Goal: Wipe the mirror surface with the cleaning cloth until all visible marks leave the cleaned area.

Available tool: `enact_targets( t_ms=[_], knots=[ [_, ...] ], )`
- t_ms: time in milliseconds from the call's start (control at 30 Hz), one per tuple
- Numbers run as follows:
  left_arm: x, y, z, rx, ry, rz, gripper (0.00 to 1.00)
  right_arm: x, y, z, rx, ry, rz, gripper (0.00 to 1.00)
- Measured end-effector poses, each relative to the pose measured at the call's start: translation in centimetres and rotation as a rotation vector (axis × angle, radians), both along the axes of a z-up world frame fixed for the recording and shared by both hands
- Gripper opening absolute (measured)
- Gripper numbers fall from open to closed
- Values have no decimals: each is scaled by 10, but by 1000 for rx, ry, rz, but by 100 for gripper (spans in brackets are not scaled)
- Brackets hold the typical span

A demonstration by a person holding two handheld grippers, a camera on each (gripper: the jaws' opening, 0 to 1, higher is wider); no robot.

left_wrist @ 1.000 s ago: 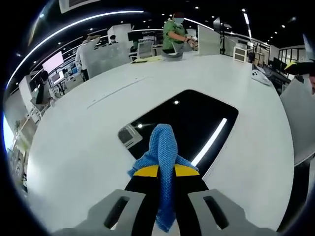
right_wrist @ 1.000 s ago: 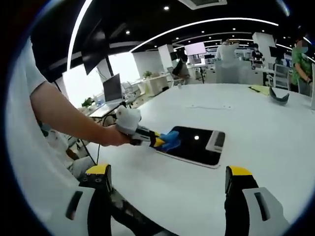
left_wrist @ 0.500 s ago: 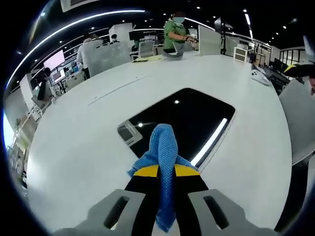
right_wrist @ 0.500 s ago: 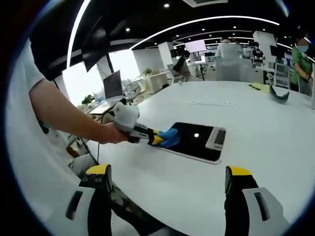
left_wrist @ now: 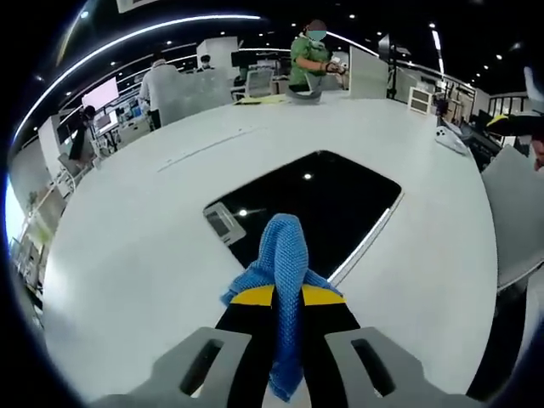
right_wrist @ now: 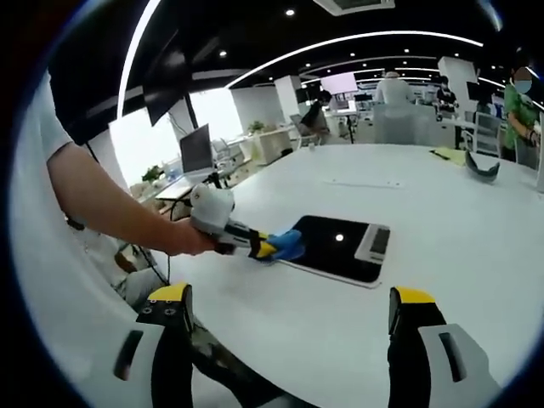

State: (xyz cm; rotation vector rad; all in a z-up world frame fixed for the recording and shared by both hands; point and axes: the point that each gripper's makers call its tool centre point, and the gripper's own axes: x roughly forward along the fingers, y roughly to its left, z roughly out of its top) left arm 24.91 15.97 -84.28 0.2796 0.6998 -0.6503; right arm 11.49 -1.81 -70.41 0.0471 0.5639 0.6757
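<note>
The left tongs clamp a blue knitted cleaning cloth at the edge of the flat dark rectangular mirror on the white bench. The right tongs hang apart — gripping nothing.

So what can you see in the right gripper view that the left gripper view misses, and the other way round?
The right gripper view alone shows the person's forearm and hand holding the left gripper, with its own open jaws empty. The left gripper view alone shows, up close, the blue cloth pinched between shut jaws. Both share the white table, the dark mirror lying on it and the cloth at the mirror's edge.
</note>
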Motion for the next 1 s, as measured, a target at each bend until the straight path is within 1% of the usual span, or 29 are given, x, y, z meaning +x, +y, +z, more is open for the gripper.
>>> enact_targets(
  t_ms=[167,233,267,367,467,500,533,567,667,700,767,900,933,1000],
  knots=[
    [-1,0,0,3,2,3,7,-2,0,-2,-7,4,13,95],
    [-1,0,0,-7,8,17,7,-3,0,-4,-11,8,15,95],
    [-1,1,1,-30,21,38,7,-3,1,-3,-12,8,18,95],
    [0,1,2,-50,29,52,7,-3,0,-2,-13,7,21,95],
    [1,1,2,-55,46,73,7,-3,0,-1,-12,3,22,95],
    [1,1,2,-76,65,98,7,-3,0,-1,-12,5,22,95],
    [1,1,2,-87,74,104,7,-3,0,-1,-12,5,23,95],
    [1,1,2,-117,100,124,7,-3,0,-2,-12,5,25,95],
    [2,3,3,-127,124,128,7,-3,1,-2,-13,5,30,94],
    [2,3,3,-123,123,128,7,-3,2,-2,-13,2,32,94],
    [0,6,3,-115,132,140,7,-2,3,-1,-13,0,33,93],
    [-6,11,3,-102,134,136,7,-2,7,0,-10,-1,39,94],
    [-10,12,5,-123,149,152,7,-2,8,0,-10,0,41,94],
    [-13,14,6,-143,161,161,7,-1,9,0,-7,1,43,94]
  ],
)
